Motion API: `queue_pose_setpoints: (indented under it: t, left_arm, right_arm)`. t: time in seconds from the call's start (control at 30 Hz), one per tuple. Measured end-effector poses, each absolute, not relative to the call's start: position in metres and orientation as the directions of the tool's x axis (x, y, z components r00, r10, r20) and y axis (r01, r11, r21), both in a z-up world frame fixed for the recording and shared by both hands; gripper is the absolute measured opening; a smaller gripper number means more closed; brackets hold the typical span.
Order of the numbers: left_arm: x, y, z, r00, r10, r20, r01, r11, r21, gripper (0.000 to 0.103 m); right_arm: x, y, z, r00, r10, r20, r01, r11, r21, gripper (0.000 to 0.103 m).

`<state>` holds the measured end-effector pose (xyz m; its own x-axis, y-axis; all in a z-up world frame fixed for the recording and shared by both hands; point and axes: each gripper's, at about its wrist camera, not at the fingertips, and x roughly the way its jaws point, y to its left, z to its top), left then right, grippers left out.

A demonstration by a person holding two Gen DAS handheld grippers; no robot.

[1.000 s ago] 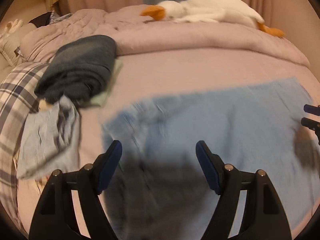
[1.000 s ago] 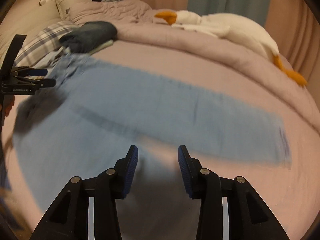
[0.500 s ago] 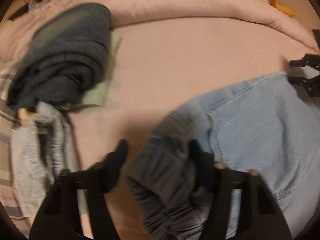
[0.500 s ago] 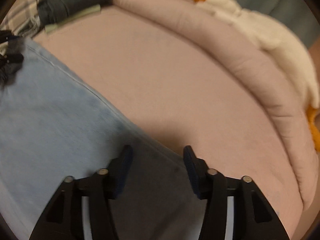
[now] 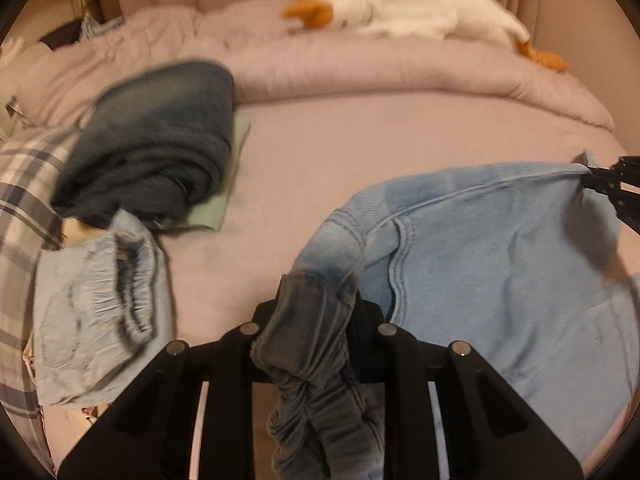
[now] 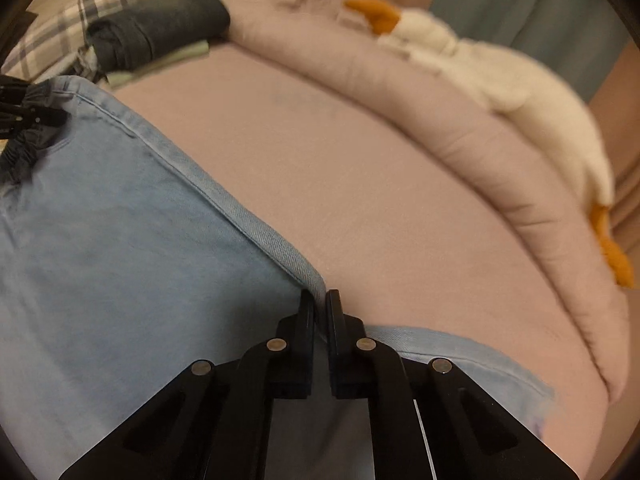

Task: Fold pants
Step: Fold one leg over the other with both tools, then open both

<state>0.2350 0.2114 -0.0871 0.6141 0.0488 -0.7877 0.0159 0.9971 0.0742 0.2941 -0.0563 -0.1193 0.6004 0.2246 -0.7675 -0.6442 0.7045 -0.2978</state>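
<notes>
Both grippers, left [image 5: 316, 312] and right [image 6: 319, 312], had their jaws clamped on the light-blue denim pants [image 5: 500, 280] near the pink bed's [image 5: 360, 140] front edge; the right's thin hem pinch looked likeliest to slip.

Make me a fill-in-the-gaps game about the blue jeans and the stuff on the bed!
1. Both the left gripper and the right gripper are shut on the light blue denim ____.
2. The white plush goose has an ____ beak.
3. The rolled dark grey-blue garment lies on a folded pale ____ cloth.
4. Everything rests on a ____ bedsheet.

Missing words: pants; orange; green; pink
</notes>
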Motion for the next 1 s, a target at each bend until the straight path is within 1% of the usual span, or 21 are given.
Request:
queue_pose_setpoints:
  t: [0.17, 0.3, 0.4, 0.43, 0.5, 0.57, 0.6, 0.63, 0.73, 0.8, 0.87, 1.0]
  left_arm:
    - [0.171, 0.196, -0.057, 0.719, 0.012, -0.695, 0.057, 0.995, 0.076, 0.023]
    - [0.133, 0.195, -0.056, 0.758, -0.044, -0.651, 0.095, 0.995, 0.042, 0.025]
    - [0.091, 0.192, -0.069, 0.771, -0.068, -0.633, 0.109, 0.994, 0.025, 0.026]
    - [0.088, 0.192, -0.074, 0.772, -0.069, -0.632, 0.111, 0.993, 0.028, 0.026]
    - [0.071, 0.186, -0.089, 0.781, -0.046, -0.623, 0.106, 0.993, 0.059, 0.025]
    - [0.055, 0.181, -0.106, 0.788, -0.049, -0.613, 0.118, 0.99, 0.073, 0.025]
    - [0.051, 0.178, -0.113, 0.788, -0.041, -0.614, 0.122, 0.988, 0.09, 0.025]
    - [0.046, 0.171, -0.125, 0.786, -0.017, -0.618, 0.136, 0.98, 0.146, 0.025]
    - [0.041, 0.156, -0.145, 0.758, 0.028, -0.652, 0.174, 0.954, 0.244, 0.025]
    - [0.038, 0.157, -0.145, 0.76, 0.029, -0.65, 0.183, 0.949, 0.256, 0.025]
    - [0.037, 0.163, -0.141, 0.762, 0.015, -0.647, 0.183, 0.954, 0.238, 0.025]
    - [0.033, 0.165, -0.145, 0.763, 0.022, -0.646, 0.184, 0.951, 0.25, 0.027]
  right_arm:
    - [0.215, -0.091, -0.069, 0.695, 0.279, -0.663, -0.584, 0.757, -0.294, 0.006]
    - [0.133, -0.114, -0.058, 0.727, 0.311, -0.612, -0.58, 0.755, -0.305, 0.006]
    - [0.108, -0.123, -0.06, 0.721, 0.325, -0.612, -0.59, 0.751, -0.295, 0.006]
    - [0.099, -0.124, -0.064, 0.725, 0.318, -0.611, -0.587, 0.75, -0.306, 0.006]
    - [0.083, -0.124, -0.073, 0.723, 0.314, -0.615, -0.589, 0.746, -0.311, 0.006]
    - [0.057, -0.123, -0.085, 0.747, 0.298, -0.595, -0.578, 0.734, -0.358, 0.006]
    - [0.05, -0.121, -0.09, 0.748, 0.301, -0.592, -0.578, 0.734, -0.357, 0.006]
    - [0.05, -0.121, -0.097, 0.743, 0.305, -0.596, -0.58, 0.737, -0.346, 0.006]
    - [0.043, -0.12, -0.13, 0.708, 0.28, -0.648, -0.6, 0.723, -0.343, 0.006]
    - [0.041, -0.118, -0.146, 0.691, 0.255, -0.677, -0.607, 0.712, -0.352, 0.006]
    - [0.038, -0.119, -0.143, 0.703, 0.255, -0.665, -0.598, 0.718, -0.357, 0.006]
    - [0.033, -0.125, -0.124, 0.726, 0.269, -0.633, -0.575, 0.741, -0.346, 0.006]
